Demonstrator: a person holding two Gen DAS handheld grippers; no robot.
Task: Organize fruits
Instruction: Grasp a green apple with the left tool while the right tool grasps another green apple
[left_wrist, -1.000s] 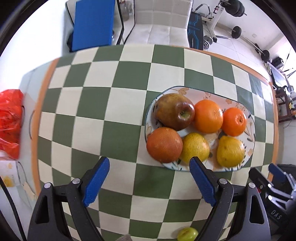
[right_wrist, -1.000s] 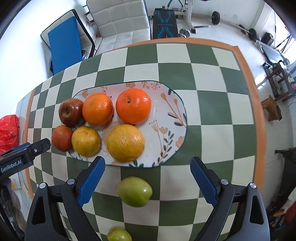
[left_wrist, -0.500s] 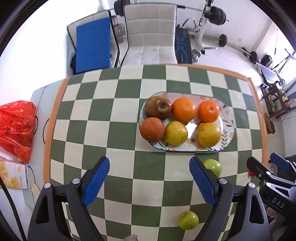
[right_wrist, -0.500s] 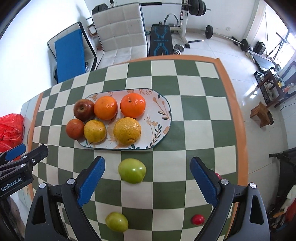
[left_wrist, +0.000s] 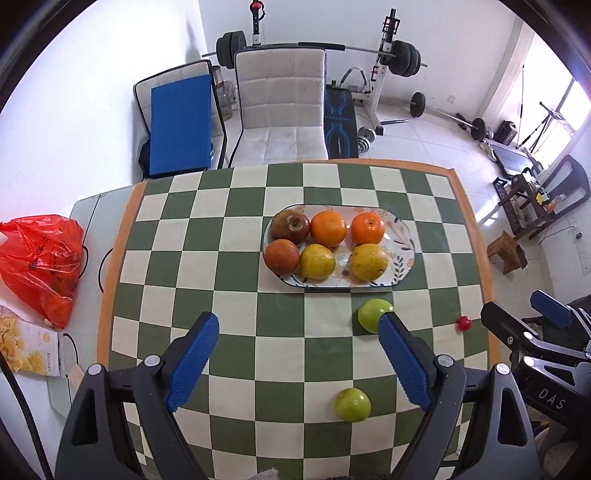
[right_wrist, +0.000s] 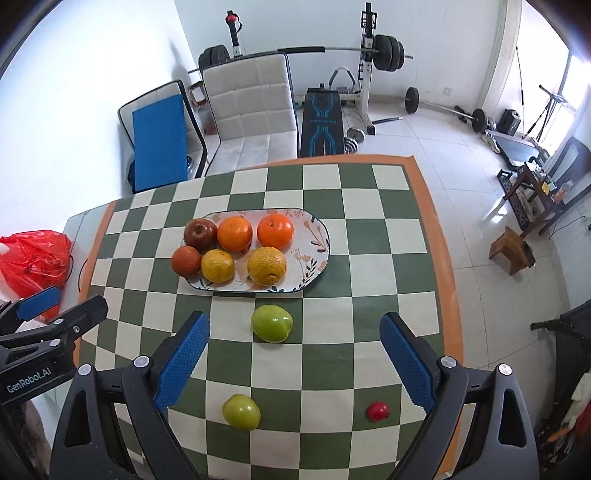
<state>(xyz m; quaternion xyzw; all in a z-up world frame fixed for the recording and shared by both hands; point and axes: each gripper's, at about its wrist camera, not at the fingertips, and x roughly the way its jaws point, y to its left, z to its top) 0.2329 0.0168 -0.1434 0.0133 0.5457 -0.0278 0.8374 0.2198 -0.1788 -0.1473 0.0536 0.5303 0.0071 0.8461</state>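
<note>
Bright daylight, sharp, edges bowed (fisheye)

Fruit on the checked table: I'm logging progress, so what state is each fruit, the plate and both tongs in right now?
Plate: flat on the table, right end bare.
Six round fruits: on the plate, two rows of three.
Larger green fruit: loose on the table, just before the plate.
Smaller green fruit: loose, nearer the camera.
Small red fruit: loose, near the table's right edge.
Left tongs: open, empty.
Right tongs: open, empty.

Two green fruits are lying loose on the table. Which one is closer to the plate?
The bigger green fruit, just off the plate's near rim. The smaller one lies farther back, nearer the grippers.
</note>
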